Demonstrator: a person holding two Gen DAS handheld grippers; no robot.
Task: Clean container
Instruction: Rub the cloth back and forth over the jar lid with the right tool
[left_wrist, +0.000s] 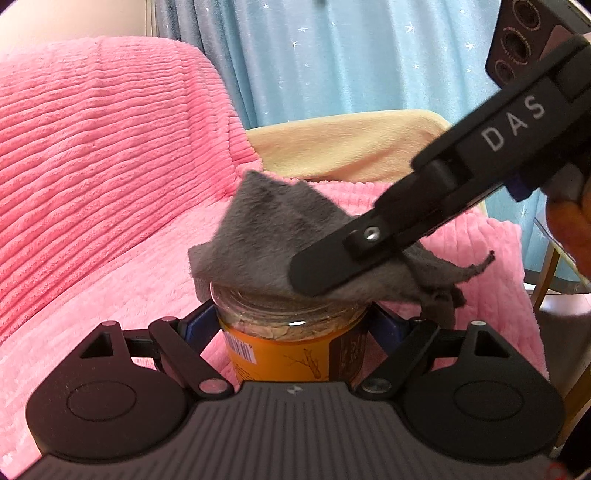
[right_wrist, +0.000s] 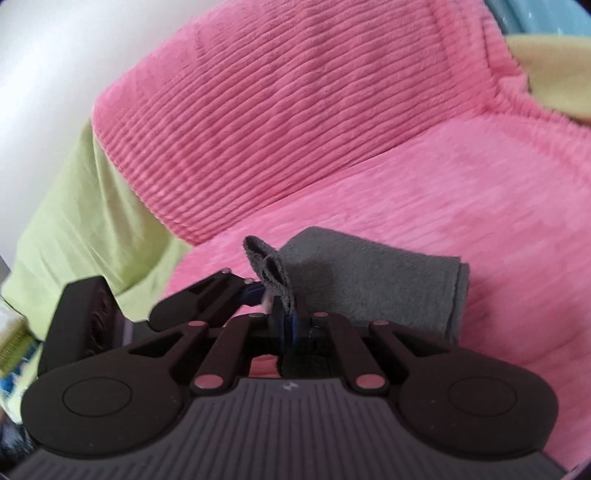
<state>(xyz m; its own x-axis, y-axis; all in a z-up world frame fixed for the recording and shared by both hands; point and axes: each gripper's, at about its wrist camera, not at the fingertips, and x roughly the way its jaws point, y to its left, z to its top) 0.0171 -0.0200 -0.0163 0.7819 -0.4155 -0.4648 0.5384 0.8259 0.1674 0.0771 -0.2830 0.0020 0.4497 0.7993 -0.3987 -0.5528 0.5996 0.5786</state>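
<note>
I am holding a jar (left_wrist: 291, 343) in my left hand-held gripper (left_wrist: 291, 321), its two fingers clamped on either side of the jar just below the neck. The jar is clear at the top, with an orange label and a barcode lower down, and it is standing upright in the grip above a pink ribbed blanket (left_wrist: 110, 177) that is covering a sofa. The lid is off, and brownish residue is showing inside the glass near the rim.

My right hand-held gripper (left_wrist: 314, 273) is coming in from the upper right, pressed together on a grey cloth (left_wrist: 258, 236). The cloth is lying over the jar's mouth, touching the rim, with a ragged corner hanging off to the right. In the right wrist view the right hand-held gripper's (right_wrist: 290, 314) fingers are pinching a fold of the grey cloth (right_wrist: 369, 284) tight between them, and the rest is spreading forward over the pink blanket (right_wrist: 406, 166). A yellow-green cover (right_wrist: 92, 221) is showing to the left, and a blue star-patterned curtain (left_wrist: 332, 55) is hanging behind the sofa.
</note>
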